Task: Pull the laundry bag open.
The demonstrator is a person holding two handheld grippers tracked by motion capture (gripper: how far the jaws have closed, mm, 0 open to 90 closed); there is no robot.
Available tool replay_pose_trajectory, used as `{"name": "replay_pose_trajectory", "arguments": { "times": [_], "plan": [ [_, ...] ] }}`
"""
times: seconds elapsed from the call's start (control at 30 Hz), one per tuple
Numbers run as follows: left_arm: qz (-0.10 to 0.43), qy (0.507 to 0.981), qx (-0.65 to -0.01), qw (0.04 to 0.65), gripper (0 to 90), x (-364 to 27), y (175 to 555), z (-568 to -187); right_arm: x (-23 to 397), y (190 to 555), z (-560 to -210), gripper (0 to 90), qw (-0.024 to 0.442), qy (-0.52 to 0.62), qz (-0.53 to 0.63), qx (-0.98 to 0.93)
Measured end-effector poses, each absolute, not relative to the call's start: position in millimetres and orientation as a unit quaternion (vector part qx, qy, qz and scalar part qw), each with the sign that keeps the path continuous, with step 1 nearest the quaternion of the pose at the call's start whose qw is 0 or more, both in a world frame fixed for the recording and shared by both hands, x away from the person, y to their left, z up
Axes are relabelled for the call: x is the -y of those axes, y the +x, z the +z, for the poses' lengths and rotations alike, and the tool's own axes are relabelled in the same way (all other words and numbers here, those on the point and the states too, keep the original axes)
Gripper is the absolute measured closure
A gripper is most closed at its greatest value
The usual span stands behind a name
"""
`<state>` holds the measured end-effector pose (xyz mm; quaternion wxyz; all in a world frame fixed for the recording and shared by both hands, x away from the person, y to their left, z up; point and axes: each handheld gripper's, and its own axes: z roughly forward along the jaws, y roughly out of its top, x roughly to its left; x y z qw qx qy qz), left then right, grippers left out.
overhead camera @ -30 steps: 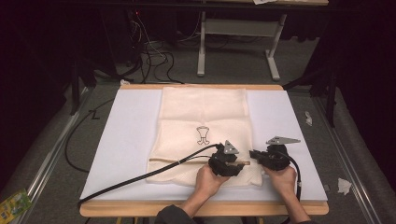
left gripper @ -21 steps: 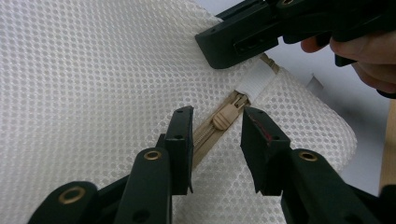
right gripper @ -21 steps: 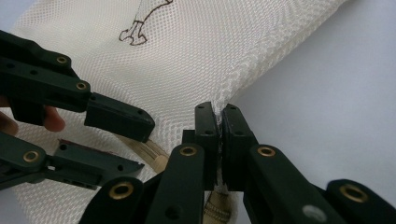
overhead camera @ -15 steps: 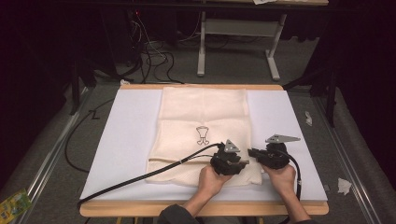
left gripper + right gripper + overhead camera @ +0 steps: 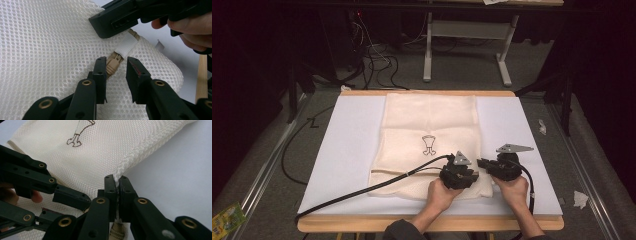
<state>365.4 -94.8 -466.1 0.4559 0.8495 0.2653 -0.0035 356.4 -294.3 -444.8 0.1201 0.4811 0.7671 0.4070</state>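
Cream mesh bag lies near the desk's front edge, where we pinch its corner with our right gripper so our narrowing left gripper, jaws just closing, can catch the zipper pull.

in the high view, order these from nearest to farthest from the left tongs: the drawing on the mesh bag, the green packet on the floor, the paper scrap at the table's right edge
From the left tongs:
1. Drawing on the mesh bag, just up-left.
2. Paper scrap, at the table's right edge.
3. Green packet, floor, far bottom left.
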Motion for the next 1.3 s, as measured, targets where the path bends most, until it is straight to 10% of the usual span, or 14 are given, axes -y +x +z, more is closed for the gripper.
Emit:
{"name": "replay_pose_trajectory", "arguments": {
  "times": [1.3],
  "plan": [
    [-0.028, 0.827, -0.28, 0.486, 74.6, 92.2, 364.8, -468.8, 293.1, 356.1, -444.2, 88.1, 0.124, 0.481, 0.403, -0.769]
  ]
}}
